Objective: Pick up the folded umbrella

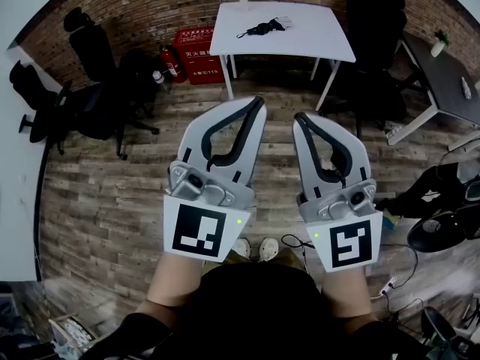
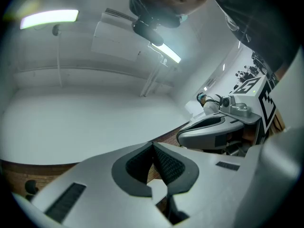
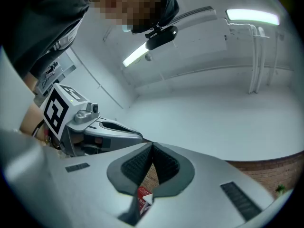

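A black folded umbrella (image 1: 262, 28) lies on the white table (image 1: 300, 42) at the far side of the room. My left gripper (image 1: 257, 103) and right gripper (image 1: 302, 118) are held side by side in front of me, well short of the table and tilted slightly upward. Both are shut with nothing between the jaws. In the left gripper view the left gripper (image 2: 153, 145) has its pads meeting at the tips, with ceiling beyond. The right gripper view shows the right gripper (image 3: 152, 146) likewise, tips touching.
Black office chairs (image 1: 90, 103) stand at the left on the wood floor. A red box (image 1: 196, 55) and a fire extinguisher (image 1: 171, 62) sit by the brick wall. A dark desk (image 1: 442, 81) is at the right; cables (image 1: 397, 276) trail on the floor at lower right.
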A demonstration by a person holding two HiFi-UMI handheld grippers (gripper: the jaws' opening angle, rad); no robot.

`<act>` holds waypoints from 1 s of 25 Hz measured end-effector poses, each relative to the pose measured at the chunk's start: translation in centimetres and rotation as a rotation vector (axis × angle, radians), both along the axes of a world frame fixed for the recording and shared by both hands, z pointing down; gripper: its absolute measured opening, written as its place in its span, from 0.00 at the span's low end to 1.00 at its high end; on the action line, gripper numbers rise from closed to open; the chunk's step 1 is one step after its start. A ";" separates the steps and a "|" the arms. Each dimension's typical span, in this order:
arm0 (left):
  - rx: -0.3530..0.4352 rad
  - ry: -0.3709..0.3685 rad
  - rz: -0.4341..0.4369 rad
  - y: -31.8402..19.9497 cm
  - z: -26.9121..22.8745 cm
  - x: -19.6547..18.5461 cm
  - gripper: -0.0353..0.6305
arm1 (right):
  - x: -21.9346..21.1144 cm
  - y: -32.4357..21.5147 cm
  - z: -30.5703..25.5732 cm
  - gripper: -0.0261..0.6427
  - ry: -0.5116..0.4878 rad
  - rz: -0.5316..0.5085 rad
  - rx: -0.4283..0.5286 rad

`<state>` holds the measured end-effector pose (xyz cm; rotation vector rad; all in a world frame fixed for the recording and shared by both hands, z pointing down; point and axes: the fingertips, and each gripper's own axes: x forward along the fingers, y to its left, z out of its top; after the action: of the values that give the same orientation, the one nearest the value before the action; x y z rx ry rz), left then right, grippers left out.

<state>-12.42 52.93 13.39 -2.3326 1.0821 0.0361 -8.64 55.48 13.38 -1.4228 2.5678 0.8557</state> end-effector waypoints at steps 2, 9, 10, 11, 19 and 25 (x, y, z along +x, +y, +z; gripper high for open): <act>0.001 0.005 -0.006 0.0 0.0 0.5 0.07 | 0.5 0.1 0.0 0.08 -0.005 -0.003 0.000; -0.002 -0.002 -0.015 0.6 0.6 2.7 0.07 | 2.3 1.0 0.5 0.08 -0.007 -0.020 0.001; -0.001 -0.002 -0.014 0.7 0.7 3.1 0.07 | 2.7 1.0 0.6 0.08 -0.010 -0.021 0.000; 0.000 -0.004 -0.014 0.7 0.8 3.5 0.07 | 3.2 1.0 0.7 0.08 -0.013 -0.022 -0.001; -0.001 -0.010 -0.024 1.2 0.8 5.4 0.07 | 5.4 1.5 0.8 0.08 -0.044 -0.028 -0.001; 0.001 -0.019 -0.017 1.5 1.0 6.3 0.07 | 6.1 1.7 1.1 0.08 -0.054 -0.030 -0.004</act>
<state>-6.11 54.41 14.36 -2.3183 1.0923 0.0080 -2.54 57.22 14.51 -1.3849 2.5453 0.7973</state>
